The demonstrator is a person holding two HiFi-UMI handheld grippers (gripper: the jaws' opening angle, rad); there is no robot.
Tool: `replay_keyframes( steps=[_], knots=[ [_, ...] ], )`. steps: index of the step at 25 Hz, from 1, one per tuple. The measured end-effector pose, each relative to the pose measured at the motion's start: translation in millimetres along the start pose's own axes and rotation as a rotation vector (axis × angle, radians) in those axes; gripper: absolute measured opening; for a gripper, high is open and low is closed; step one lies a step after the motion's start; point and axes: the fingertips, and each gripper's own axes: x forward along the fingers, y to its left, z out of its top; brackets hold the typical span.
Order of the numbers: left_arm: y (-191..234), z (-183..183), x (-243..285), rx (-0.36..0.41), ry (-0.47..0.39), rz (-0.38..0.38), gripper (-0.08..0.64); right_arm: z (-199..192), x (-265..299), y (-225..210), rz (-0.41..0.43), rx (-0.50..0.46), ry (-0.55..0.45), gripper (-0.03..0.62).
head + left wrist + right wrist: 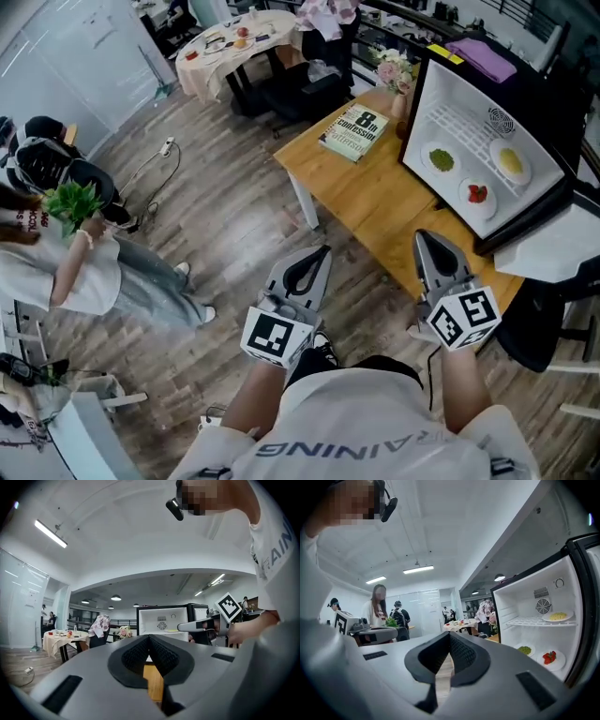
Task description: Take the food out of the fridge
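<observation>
Head view, steeply down: left gripper (317, 255) and right gripper (428, 238) held level side by side, well short of the open fridge (448, 82) standing on the wooden surface (370, 202). In both gripper views, jaws pressed together at the tips, nothing between them. Inside the fridge, untouched: plate of green food (441, 159) and plate of red food (477, 194) on its floor, plate of yellow food (511, 161) on the wire shelf (461, 122) above. Beside the fridge, a book (354, 131) lying flat on the surface.

White T-shirt (375, 417), grey lettering
</observation>
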Motion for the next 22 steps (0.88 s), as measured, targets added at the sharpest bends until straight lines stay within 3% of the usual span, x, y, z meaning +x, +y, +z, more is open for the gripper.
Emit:
replay_keyframes(
  steps=[5,12,17,22],
  knots=[
    [13,-2,29,-0.008,-0.019,-0.153,0.008,2,5,-13,-0.142,0.009,-0.015,0.02],
    [3,-7,70,-0.033,-0.021,-0.298,0.009,-6,-17,-44,-0.304,0.028,0.011,0.02],
    [-15,-11,112,-0.05,-0.009,-0.359,0.009,-14,-32,-83,-0.379,0.068,-0.002,0.02],
    [-40,-19,161,-0.019,0.035,-0.395,0.009,-24,-41,-135,-0.429,0.118,-0.035,0.02]
  ],
)
